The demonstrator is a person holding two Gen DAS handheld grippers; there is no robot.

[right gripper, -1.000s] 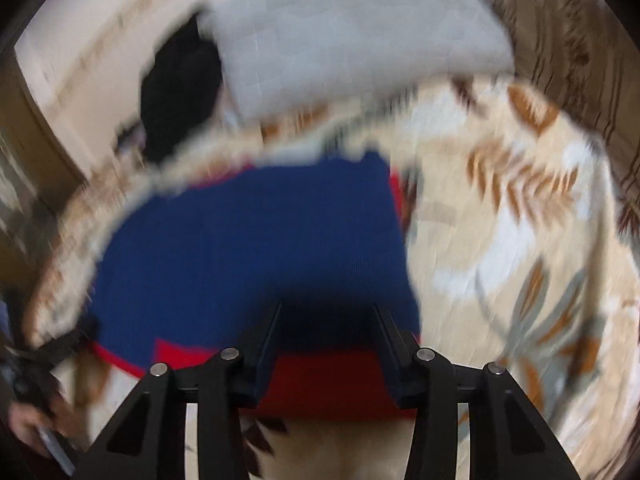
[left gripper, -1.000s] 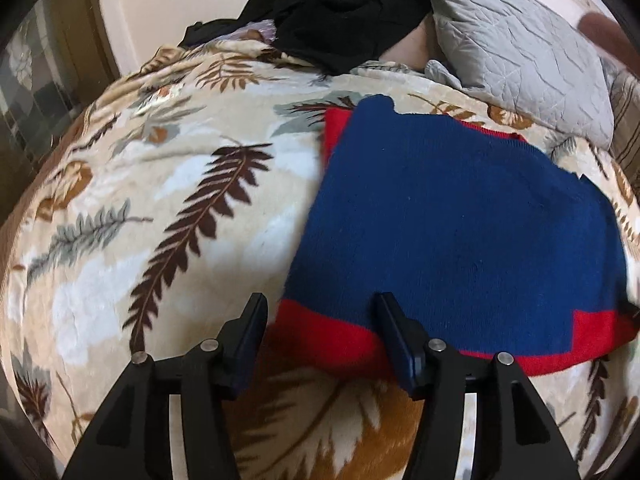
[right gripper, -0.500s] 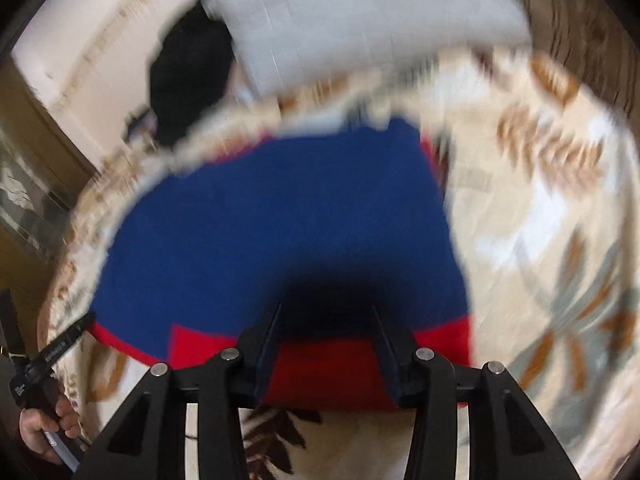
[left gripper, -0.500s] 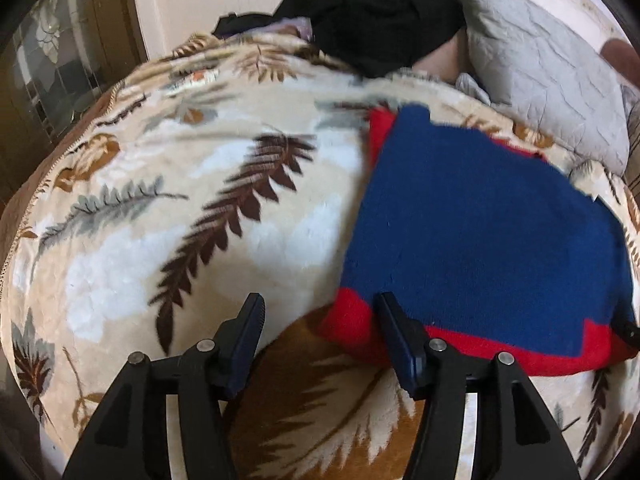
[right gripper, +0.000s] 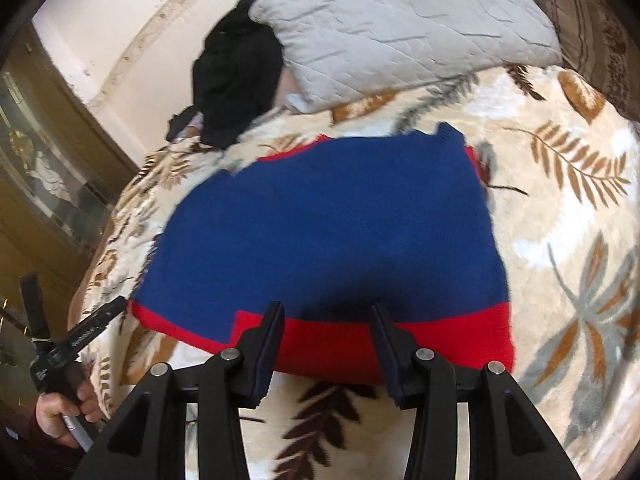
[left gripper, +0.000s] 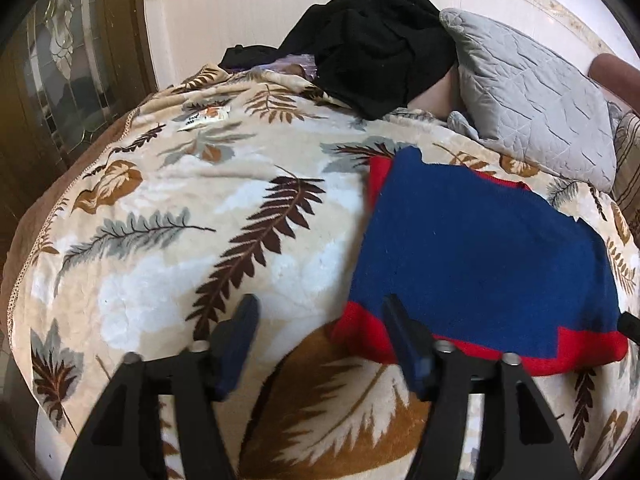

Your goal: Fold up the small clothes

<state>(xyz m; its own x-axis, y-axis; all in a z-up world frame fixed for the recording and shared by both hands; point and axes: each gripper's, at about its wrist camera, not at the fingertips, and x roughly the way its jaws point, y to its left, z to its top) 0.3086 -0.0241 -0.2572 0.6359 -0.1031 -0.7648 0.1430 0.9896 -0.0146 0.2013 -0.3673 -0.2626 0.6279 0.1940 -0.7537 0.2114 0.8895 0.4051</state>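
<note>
Leaf-print blanketed bed (left gripper: pixel 168 216) under blue-red sweater (left gripper: pixel 480 248), grey pillow (left gripper: pixel 532 100).

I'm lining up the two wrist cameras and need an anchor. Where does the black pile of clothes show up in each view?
Left wrist: the black pile of clothes sits top centre, left of the grey pillow.
Right wrist: the black pile of clothes sits upper left, again at the grey pillow's left end.
Shared landmark: the blue and red sweater lying flat on the leaf-print blanket.
</note>
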